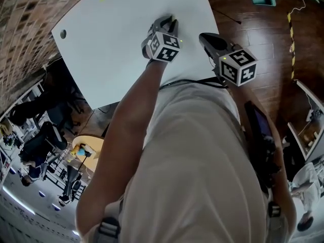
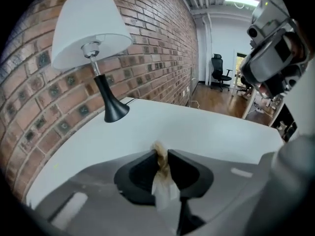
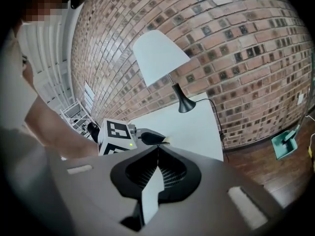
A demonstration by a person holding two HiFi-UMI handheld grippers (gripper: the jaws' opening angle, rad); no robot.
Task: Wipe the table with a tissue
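A crumpled tissue (image 2: 160,157), white with a brownish tip, is pinched between the dark jaws of my left gripper (image 2: 161,154). In the head view this left gripper (image 1: 169,20) points down at the white table (image 1: 116,34), its tip low over the near middle of the top. The right gripper view shows it from the side, with the tissue (image 3: 168,140) poking out of its tip. My right gripper (image 1: 203,36) hovers to the right of it near the table's edge. The jaws of the right gripper (image 3: 157,149) meet with nothing between them.
A black-stemmed lamp (image 2: 91,33) with a white shade stands at the table's far end by the brick wall (image 2: 162,48). A cable hole (image 1: 63,34) is near one corner. Wooden floor (image 1: 263,29) lies to the right, with a green dustpan (image 3: 284,146) on it.
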